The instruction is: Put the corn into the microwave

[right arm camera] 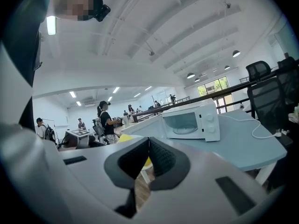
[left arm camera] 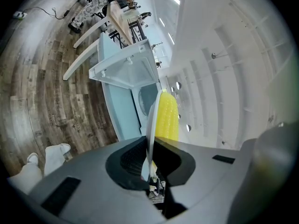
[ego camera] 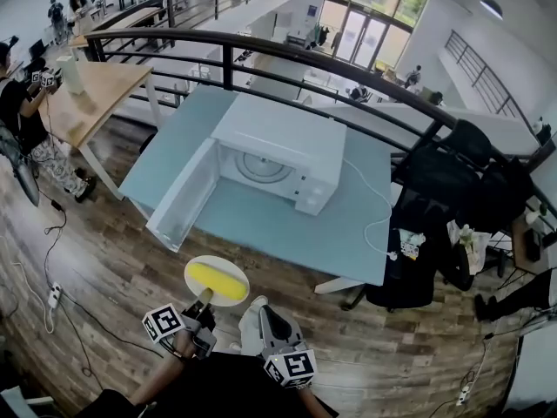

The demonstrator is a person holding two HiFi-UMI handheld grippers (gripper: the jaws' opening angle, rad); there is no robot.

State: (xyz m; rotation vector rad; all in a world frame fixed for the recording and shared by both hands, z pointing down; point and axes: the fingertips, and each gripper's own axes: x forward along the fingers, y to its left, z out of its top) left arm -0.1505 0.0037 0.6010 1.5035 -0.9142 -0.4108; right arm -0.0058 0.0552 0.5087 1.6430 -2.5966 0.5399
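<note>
Before the blue table point(ego camera: 261, 226), left hand-held gripper point(ego camera: 206, 297) pinches corn point(ego camera: 214, 277) plate point(ego camera: 230, 299); right one point(ego camera: 265, 312) shut.

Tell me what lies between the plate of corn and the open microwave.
In the head view, only a strip of wood floor and bare blue tabletop separate the plate from the microwave, whose door hangs open at the left.

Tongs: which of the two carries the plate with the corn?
The left tongs, clamped on the rim of the white plate carrying the yellow corn; the right tongs are shut, empty.
</note>
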